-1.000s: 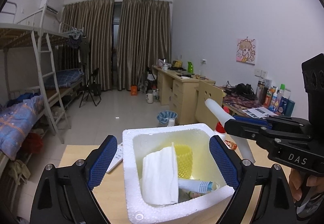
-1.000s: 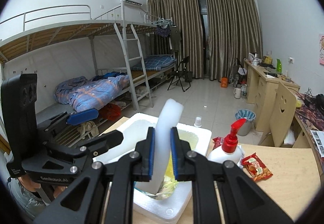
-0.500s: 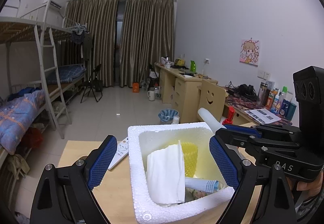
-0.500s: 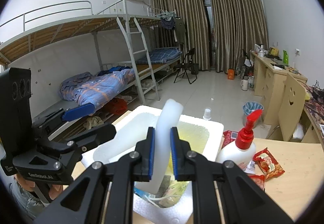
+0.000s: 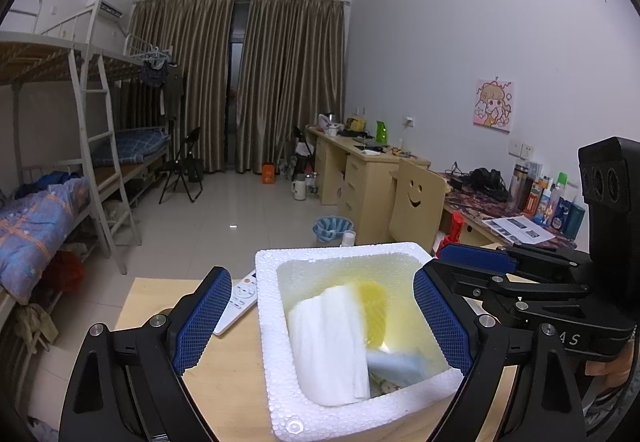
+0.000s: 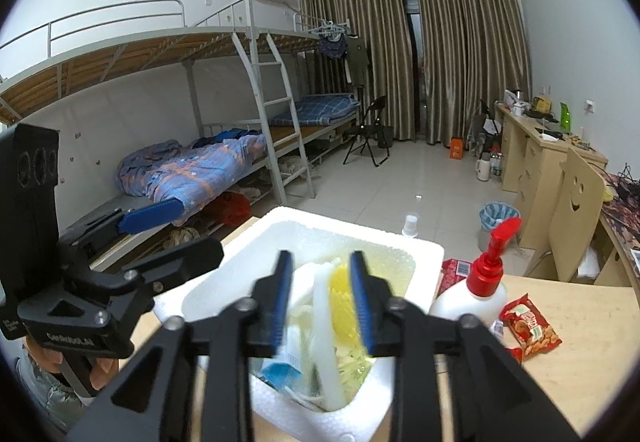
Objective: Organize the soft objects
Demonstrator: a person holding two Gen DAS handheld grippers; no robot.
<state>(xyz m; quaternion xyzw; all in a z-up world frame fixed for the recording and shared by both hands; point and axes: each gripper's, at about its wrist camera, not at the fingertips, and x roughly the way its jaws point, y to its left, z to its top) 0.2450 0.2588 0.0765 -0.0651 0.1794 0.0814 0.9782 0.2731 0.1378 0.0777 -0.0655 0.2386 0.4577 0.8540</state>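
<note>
I judge the release step underway: my right hand-held gripper [image 6: 320, 306] is opening, the white foam strip [image 6: 326, 334] lies free in the white polystyrene box [image 6: 424, 254], my left hand-held gripper [image 5: 320, 322] stands wide; next, withdraw upward.

The foam box [image 5: 276, 354] at lower centre is white, beaded and rough. The bench [image 5: 228, 374] beneath looks like pale matt wood. Blue gripper pads [image 5: 202, 316] carry a fine waffle texture on matt black plastic. The snack packet [image 6: 530, 326] is glossy; the floor tiles [image 5: 240, 218] shine.
</note>
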